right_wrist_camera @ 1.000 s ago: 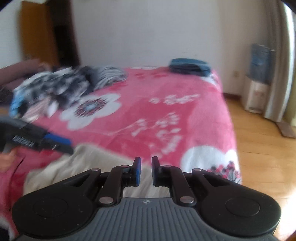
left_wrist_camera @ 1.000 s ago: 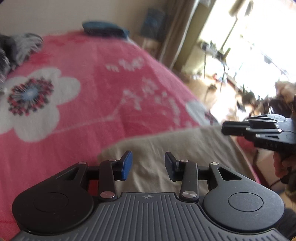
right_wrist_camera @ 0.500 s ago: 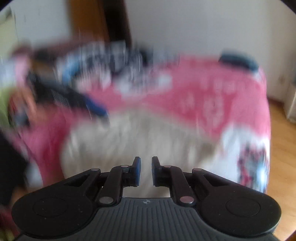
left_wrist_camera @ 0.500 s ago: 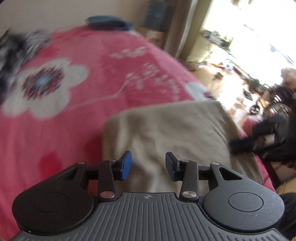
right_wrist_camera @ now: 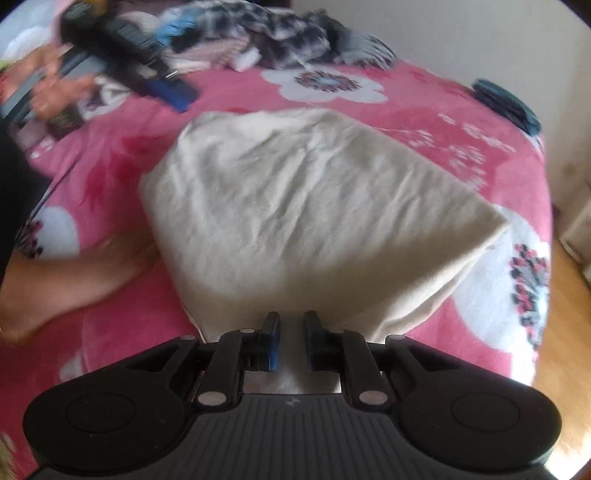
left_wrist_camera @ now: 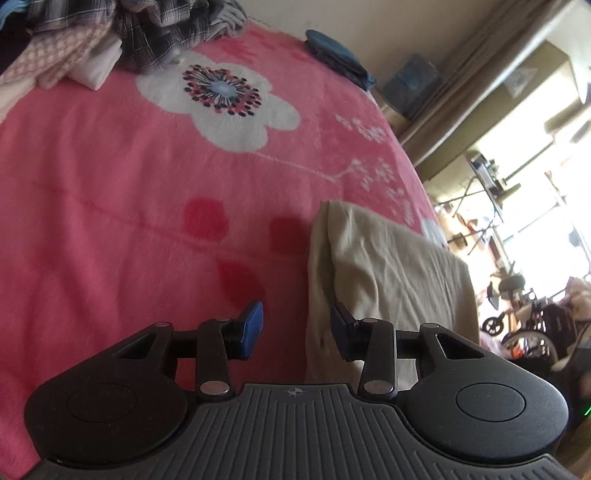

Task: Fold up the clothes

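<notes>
Swung left since a second ago: left gripper [left_wrist_camera: 295, 328], wide and empty; right gripper [right_wrist_camera: 290, 341] narrow. Folded beige garment [right_wrist_camera: 295, 192] near bed [left_wrist_camera: 110, 221] edge; pile [left_wrist_camera: 110, 33] unfolded.

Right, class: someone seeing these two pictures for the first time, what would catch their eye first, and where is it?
First, the pink floral blanket that covers the bed, with a big white flower toward its far end. Next, the folded beige garment lying on it in the middle of the right wrist view, just ahead of the right gripper. A heap of unfolded clothes sits at the far end.
</notes>
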